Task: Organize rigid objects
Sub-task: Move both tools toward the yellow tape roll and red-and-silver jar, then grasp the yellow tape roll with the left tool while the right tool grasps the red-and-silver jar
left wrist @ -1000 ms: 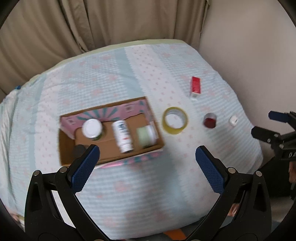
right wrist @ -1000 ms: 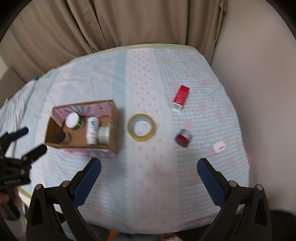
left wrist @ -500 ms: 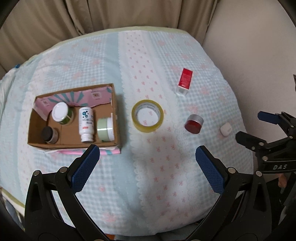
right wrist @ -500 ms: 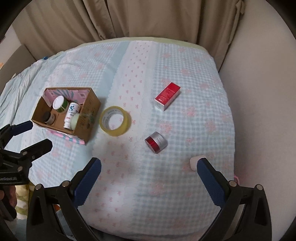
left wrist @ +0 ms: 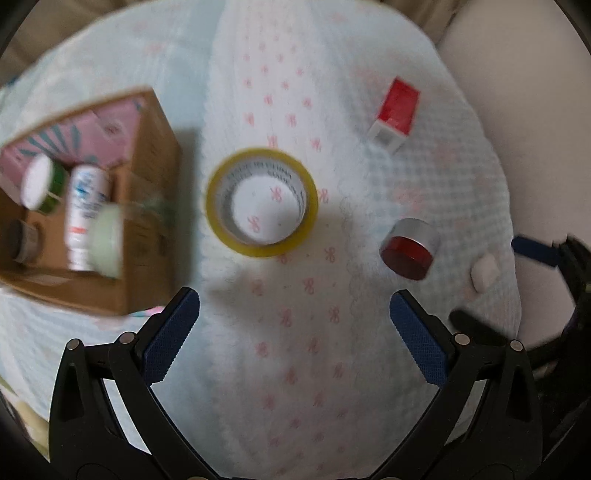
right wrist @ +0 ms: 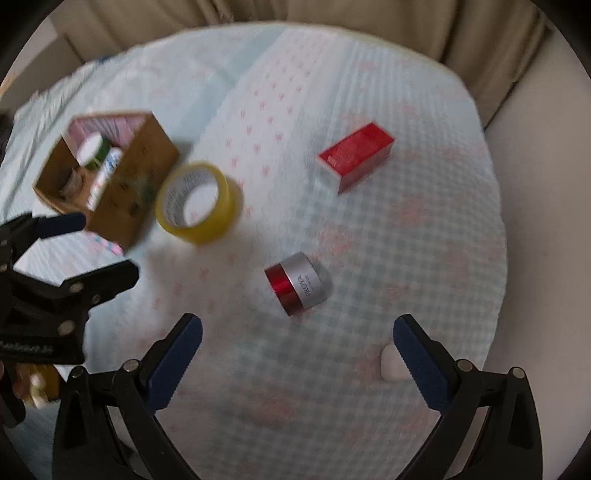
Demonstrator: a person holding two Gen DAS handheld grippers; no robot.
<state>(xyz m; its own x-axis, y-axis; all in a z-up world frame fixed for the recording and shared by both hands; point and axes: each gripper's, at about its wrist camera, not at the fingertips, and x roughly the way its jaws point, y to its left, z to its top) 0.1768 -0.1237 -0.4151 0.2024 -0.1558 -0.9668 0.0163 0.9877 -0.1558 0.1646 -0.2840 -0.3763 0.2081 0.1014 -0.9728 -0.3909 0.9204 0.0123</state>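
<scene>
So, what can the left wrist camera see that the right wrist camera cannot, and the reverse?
Only the left wrist view looks down into the cardboard box, showing a pale green jar and a small dark jar.

Only the right wrist view shows the curtain and the printed side of the red jar.

Both show the tape roll, red carton, small white object, and both grippers open and empty.

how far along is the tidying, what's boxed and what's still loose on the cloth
Done: the brown cardboard box already holds several jars and a white bottle. In hand: nothing; left gripper and right gripper both hover with jaws open. Left: yellow tape roll, red rectangular carton, red-and-silver round jar and small white piece on the checked cloth.
</scene>
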